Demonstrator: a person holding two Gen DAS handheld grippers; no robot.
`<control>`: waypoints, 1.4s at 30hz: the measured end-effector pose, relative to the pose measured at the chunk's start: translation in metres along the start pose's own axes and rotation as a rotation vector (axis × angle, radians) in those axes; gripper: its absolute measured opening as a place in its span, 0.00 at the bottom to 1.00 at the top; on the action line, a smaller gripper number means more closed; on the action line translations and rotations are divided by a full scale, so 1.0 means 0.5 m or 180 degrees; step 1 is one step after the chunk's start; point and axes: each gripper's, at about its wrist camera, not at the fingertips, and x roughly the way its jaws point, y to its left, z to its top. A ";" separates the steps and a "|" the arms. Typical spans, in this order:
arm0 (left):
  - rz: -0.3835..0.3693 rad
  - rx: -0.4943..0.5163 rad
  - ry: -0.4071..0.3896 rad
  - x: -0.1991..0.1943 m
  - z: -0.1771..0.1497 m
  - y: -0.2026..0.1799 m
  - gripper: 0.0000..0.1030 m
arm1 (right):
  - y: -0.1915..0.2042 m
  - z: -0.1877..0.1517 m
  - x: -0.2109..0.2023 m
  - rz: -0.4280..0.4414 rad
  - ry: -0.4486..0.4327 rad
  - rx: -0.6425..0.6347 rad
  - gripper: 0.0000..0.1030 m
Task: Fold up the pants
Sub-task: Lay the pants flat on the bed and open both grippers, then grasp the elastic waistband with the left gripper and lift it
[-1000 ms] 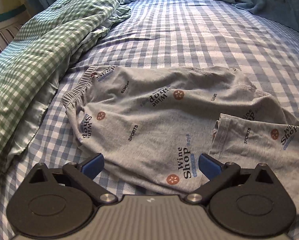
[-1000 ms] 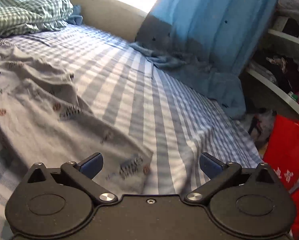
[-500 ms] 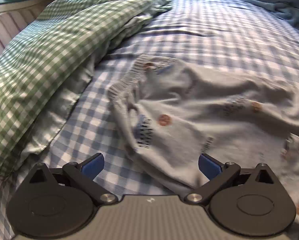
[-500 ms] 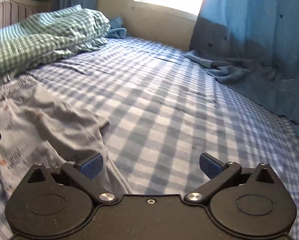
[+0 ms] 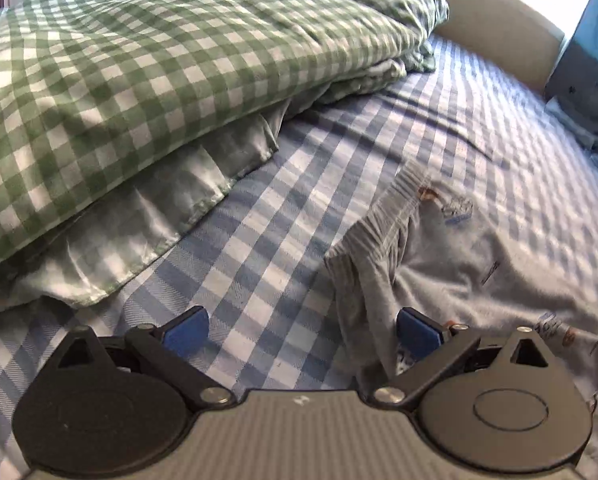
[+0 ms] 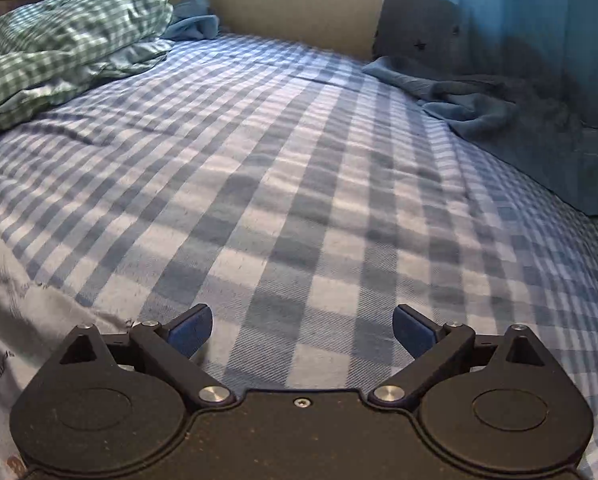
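Note:
Grey printed pants (image 5: 479, 264) lie rumpled on the blue checked bed sheet (image 5: 267, 216). Their gathered waistband (image 5: 375, 224) points toward the green pillow. My left gripper (image 5: 301, 330) is open and empty, low over the sheet; the waistband corner lies just inside its right finger (image 5: 417, 330). In the right wrist view a part of the pants (image 6: 23, 320) shows at the lower left. My right gripper (image 6: 301, 330) is open and empty over bare sheet (image 6: 299, 200), to the right of the pants.
A green checked pillow and duvet (image 5: 139, 80) lie along the left of the bed, also seen in the right wrist view (image 6: 59, 40). A blue curtain (image 6: 519, 40) and a blue cloth (image 6: 471, 108) lie at the far right. A cream wall (image 6: 299, 4) ends the bed.
The left gripper has moved left and lower toward the pants' waistband corner. The right gripper has swung left and lower over the sheet, leaving the pants at its left edge. Both stay open.

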 end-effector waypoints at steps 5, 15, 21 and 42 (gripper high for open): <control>-0.0814 -0.0616 0.0132 0.045 0.037 0.050 0.86 | 0.114 -0.014 -0.053 0.0675 -0.0032 -0.0304 0.96; -0.0710 -0.1156 0.0256 0.094 0.069 0.082 0.37 | 0.332 0.041 -0.038 0.1160 -0.0313 -0.0976 0.97; -0.0591 -0.0822 0.0150 0.073 0.071 0.049 0.40 | 0.353 0.079 0.043 0.0819 -0.0024 -0.0785 0.96; -0.0320 -0.0526 0.0326 0.040 0.075 -0.005 0.11 | 0.274 -0.229 -0.273 -0.0504 0.0241 -0.0550 0.98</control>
